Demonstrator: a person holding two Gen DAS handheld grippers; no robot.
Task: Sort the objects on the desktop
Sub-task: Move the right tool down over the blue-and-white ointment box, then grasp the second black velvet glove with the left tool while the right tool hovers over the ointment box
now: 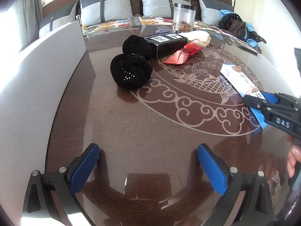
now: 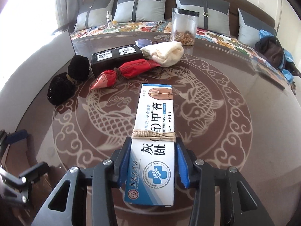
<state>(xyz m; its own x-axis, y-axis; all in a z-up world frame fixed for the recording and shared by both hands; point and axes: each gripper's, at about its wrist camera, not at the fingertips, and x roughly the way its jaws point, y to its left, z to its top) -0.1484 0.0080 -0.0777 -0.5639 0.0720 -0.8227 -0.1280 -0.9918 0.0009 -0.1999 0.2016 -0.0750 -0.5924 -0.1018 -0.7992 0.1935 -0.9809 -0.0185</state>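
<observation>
Right tongs [image 2: 150, 166] gripped a long twine-wrapped cardboard ointment box [image 2: 156, 131] between ribbed blue pads; left tongs [image 1: 148, 169] gaped empty above the glossy patterned surface [image 1: 150, 128]

The left gripper [image 1: 148, 166] is built of black plastic arms, and each finger is faced with a blue pad [image 1: 85, 167] of fine knurled texture. Round silver screw heads are set at the joints of the arms. The right gripper [image 2: 152, 164] is made in the same way: black arms, blue pads, silver screws. On its side, raised letters "DAS" are seen from the left wrist camera. Fingertips of a hand [image 1: 293, 156] are visible at the right edge; no sleeve can be seen.
</observation>
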